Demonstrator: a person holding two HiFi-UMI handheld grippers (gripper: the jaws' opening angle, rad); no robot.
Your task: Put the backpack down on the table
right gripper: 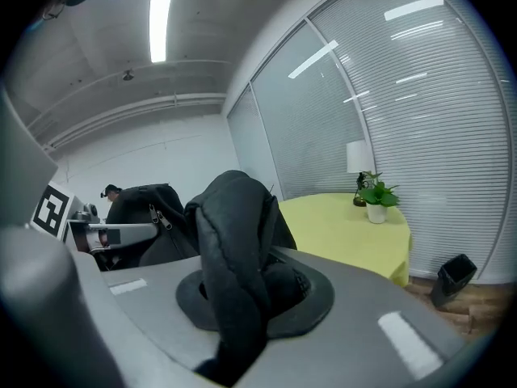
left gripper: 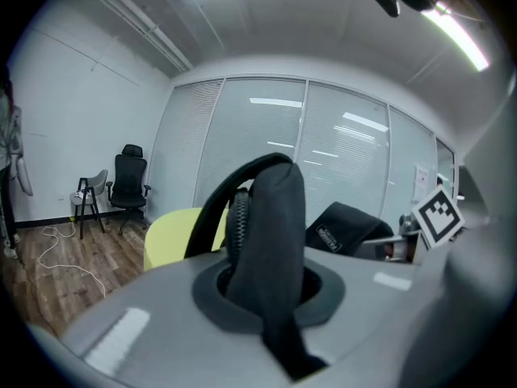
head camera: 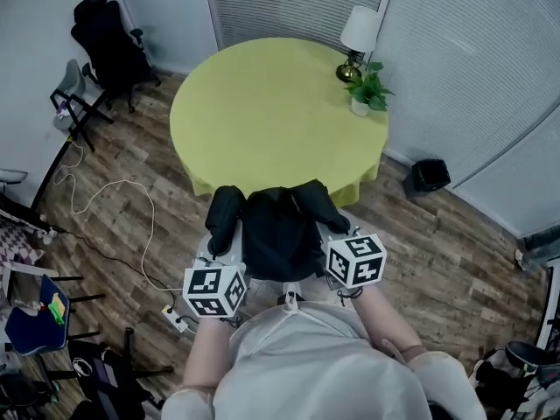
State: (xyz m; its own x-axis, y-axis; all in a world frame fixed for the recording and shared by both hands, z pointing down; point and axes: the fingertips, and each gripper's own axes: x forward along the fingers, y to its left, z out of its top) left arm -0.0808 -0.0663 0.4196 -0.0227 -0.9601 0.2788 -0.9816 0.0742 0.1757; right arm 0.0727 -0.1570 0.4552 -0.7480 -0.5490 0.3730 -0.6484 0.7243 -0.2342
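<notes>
Head view: the backpack hangs in the air btw the person's chest and the near edge of the round yellow table, not yet over it. It's gripped on both sides, prob so the weight is shared and the bag hangs level, ready to go onto the top. The left tongs sit at the bag's left shoulder strap, the right tongs at the right one. A lamp and a potted plant stand at the table's far edge. The near part is bare, so that looks like the spot for the bag

Left gripper view: jaws closed tight on a black padded strap, which rises btw them and loops over, w/ zipper teeth showing beside it. The bag's body is off to the right, the table low on the left beyond

Right gripper view: same here, jaws pinched shut on a bunched black strap. The bag's body w/ its zipper pulls is at left. The table w/ plant and lamp is at right, apart from the bag
</notes>
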